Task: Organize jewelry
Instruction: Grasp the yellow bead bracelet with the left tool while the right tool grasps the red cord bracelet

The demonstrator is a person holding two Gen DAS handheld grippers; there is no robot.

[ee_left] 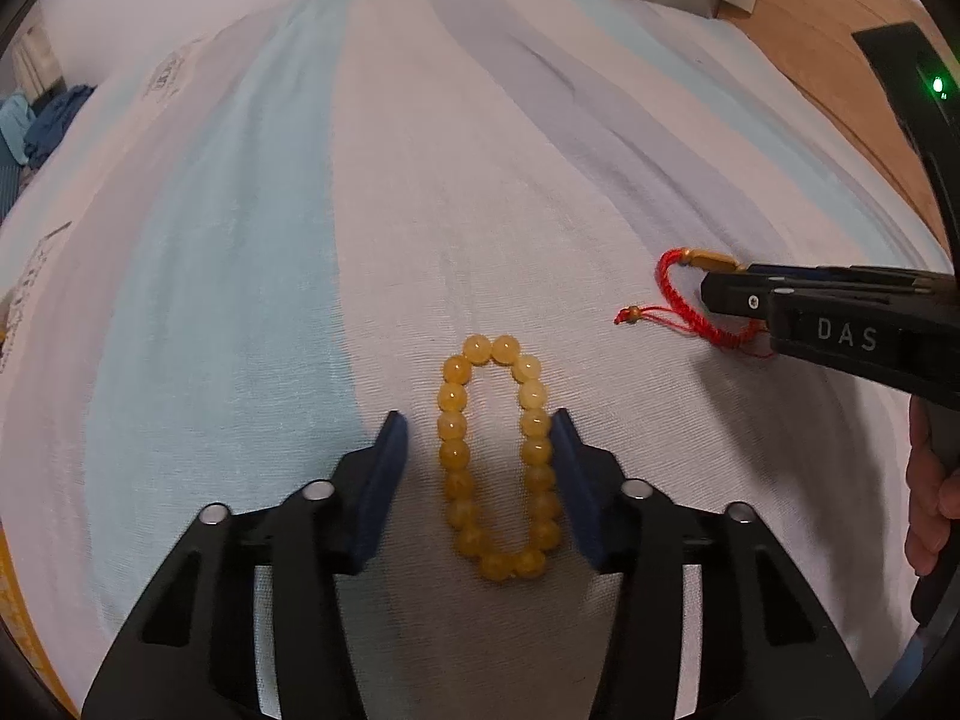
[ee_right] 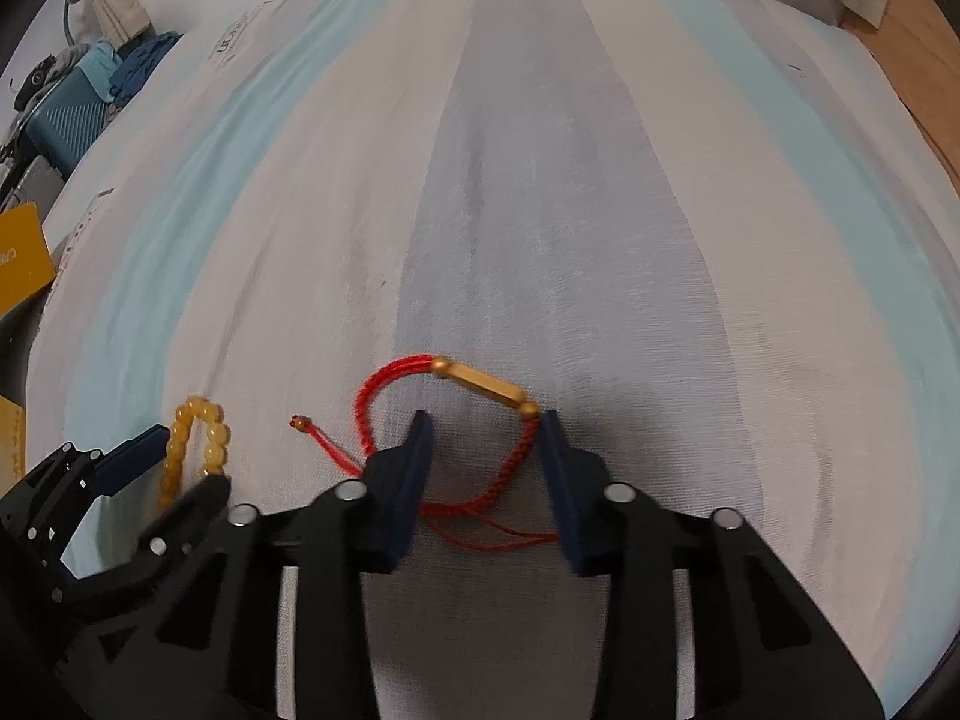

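Observation:
A yellow bead bracelet [ee_left: 495,456] lies stretched in a long oval on the striped bedsheet [ee_left: 300,240]. My left gripper [ee_left: 480,426] is open with one finger on each side of it; the right finger touches the beads. A red braided cord bracelet [ee_right: 516,450] with a gold tube lies further right. My right gripper [ee_right: 485,420] is open, its fingers straddling the cord's right side. The right gripper [ee_left: 729,294] shows in the left wrist view over the red bracelet [ee_left: 672,276]. The bead bracelet [ee_right: 198,438] and left gripper [ee_right: 180,456] show in the right wrist view.
The bed's striped sheet [ee_right: 540,180] fills both views. A wooden floor [ee_left: 840,60] runs along the right edge of the bed. A teal suitcase [ee_right: 66,120] with clothes and a yellow box [ee_right: 21,264] stand off the bed's left side.

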